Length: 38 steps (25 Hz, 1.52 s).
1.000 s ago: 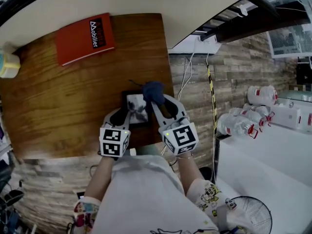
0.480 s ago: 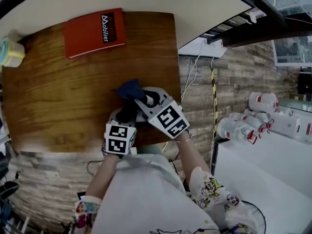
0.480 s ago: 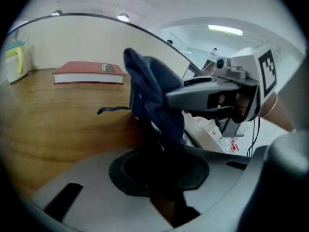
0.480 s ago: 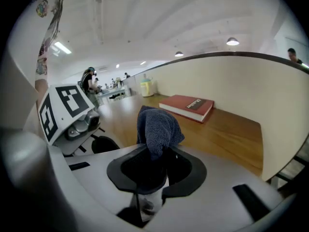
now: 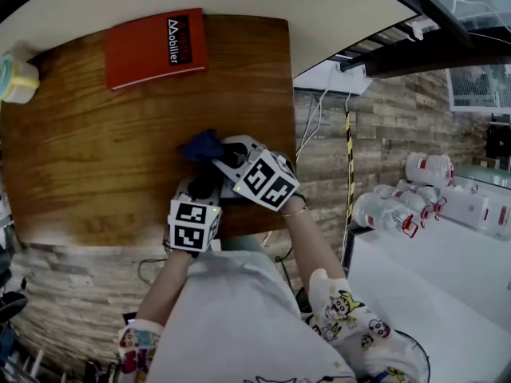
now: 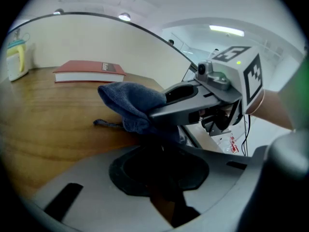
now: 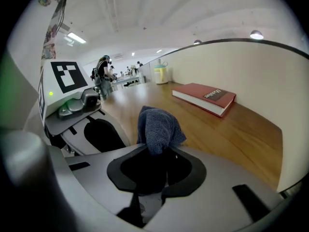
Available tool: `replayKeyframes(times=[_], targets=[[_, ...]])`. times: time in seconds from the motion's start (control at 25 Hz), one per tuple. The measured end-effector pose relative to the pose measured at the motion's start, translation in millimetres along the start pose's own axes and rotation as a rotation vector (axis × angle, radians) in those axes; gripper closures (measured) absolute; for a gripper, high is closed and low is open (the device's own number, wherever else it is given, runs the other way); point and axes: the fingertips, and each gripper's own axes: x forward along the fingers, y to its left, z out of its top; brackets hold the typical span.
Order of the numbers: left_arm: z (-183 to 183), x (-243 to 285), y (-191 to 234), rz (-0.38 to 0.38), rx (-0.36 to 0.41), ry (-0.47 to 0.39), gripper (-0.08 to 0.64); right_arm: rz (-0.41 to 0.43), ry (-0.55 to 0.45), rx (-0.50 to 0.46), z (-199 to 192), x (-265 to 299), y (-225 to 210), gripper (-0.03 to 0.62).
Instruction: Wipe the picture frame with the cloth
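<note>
Your right gripper (image 7: 157, 153) jaws pinch the cloth (image 7: 157, 123), left gripper (image 6: 161, 154) jaws the picture frame (image 6: 161, 142); hard rubbing could twist it loose.

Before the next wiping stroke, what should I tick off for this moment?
1. Cloth clamped in the right gripper: ok.
2. Left gripper steadying the picture frame: ok, a dark edge sits between its shut jaws.
3. Cloth resting on the frame: ok, in the left gripper view it drapes over it.
4. Frame face wiped clean: cannot tell, both grippers hide it.
5. Red book out of the stroke's way: ok, it lies at the table's far edge.
</note>
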Motion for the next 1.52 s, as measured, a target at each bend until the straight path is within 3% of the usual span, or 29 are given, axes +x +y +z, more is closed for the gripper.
replayKeyframes(times=[0.32,0.56,0.96,1.52], targets=[[-2,0,1,0.018,-0.025,-0.007,0.485,-0.01,0.01,0.014,-4,-3,-1,0.523],[-3,1,1,0.02,-0.067,0.003,0.485,-0.044,0.031,0.002,-12,-9,-3,0.523],[-4,2,1,0.034,-0.072,0.006,0.485,-0.13,0.086,-0.009,-33,-31,-13,0.523],[-4,2,0,0.044,-0.067,0.008,0.485,-0.294,0.058,0.128,-52,-69,-27,0.523]])
